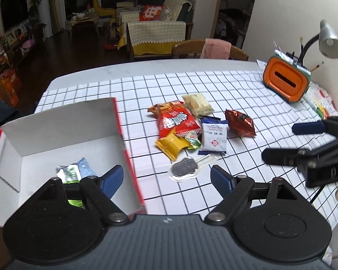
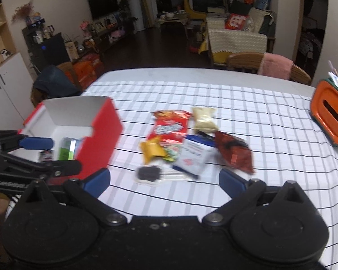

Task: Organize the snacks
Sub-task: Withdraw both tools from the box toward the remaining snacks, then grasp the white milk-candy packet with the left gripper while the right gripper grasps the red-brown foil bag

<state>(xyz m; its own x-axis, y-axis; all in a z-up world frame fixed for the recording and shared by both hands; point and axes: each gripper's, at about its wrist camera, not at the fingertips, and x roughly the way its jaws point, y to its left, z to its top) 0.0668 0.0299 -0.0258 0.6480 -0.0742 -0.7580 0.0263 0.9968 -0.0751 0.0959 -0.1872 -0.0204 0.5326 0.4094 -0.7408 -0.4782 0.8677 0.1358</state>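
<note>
Snacks (image 1: pixel 191 128) lie heaped near the middle of a table (image 1: pixel 247 85) spread with a black-and-white checked cloth, while a red cardboard box (image 1: pixel 115 135) with a white inside stands open toward the table's left edge. Two packets already rest in the box, a green one (image 1: pixel 68 174) and a pale blue one (image 1: pixel 86 166) touching it. Left gripper (image 1: pixel 166 178) hangs with one blue pad over the box's near corner and the other over the cloth, jaws spread wide with nothing between them. Right gripper (image 2: pixel 165 180) is likewise spread to its fullest and empty, aimed down at the near side of the heap.

Sorting appears to be partly done, with most of the pile not yet boxed: a large red bag (image 1: pixel 176 119), a cream packet (image 1: pixel 198 104), a dark red foil pouch (image 1: pixel 240 122), a blue-and-white sachet (image 1: pixel 214 138), a yellow wrapper (image 1: pixel 172 145) and a grey paw-shaped lollipop (image 1: pixel 183 171) in clear film. The lollipop lies nearest both grippers, just beside the box's right wall. The next move is likely a fresh pick; the flat, slippery lollipop would call for a low approach with the pads closing across its narrow stick or its edges. The right wrist view is blurred, so finer detail there cannot be told.
</note>
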